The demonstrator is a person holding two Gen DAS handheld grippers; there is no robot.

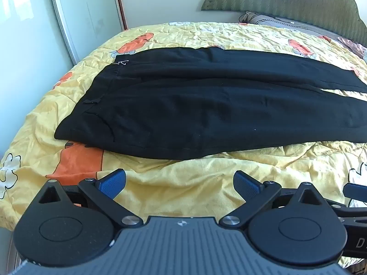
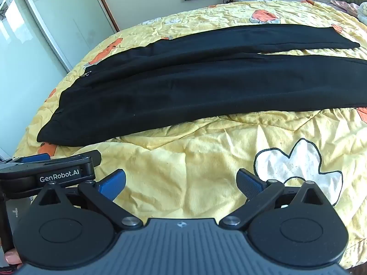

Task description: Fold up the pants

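Across the yellow quilt [image 1: 174, 183] the black pants [image 1: 183, 105] were laid flat for folding, while the left gripper [image 1: 179, 184] and right gripper [image 2: 181, 183] were held wide open and empty, short of the cloth.

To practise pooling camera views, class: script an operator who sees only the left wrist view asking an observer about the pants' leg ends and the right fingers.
Operator: My view cuts off the pants on the right. Where does the far leg end?
Observer: Its cuff lies flat on the quilt, apart from the near leg, with quilt showing between them.
Operator: Is the right gripper holding anything?
Observer: No. The right gripper is open, with only quilt between its fingers.
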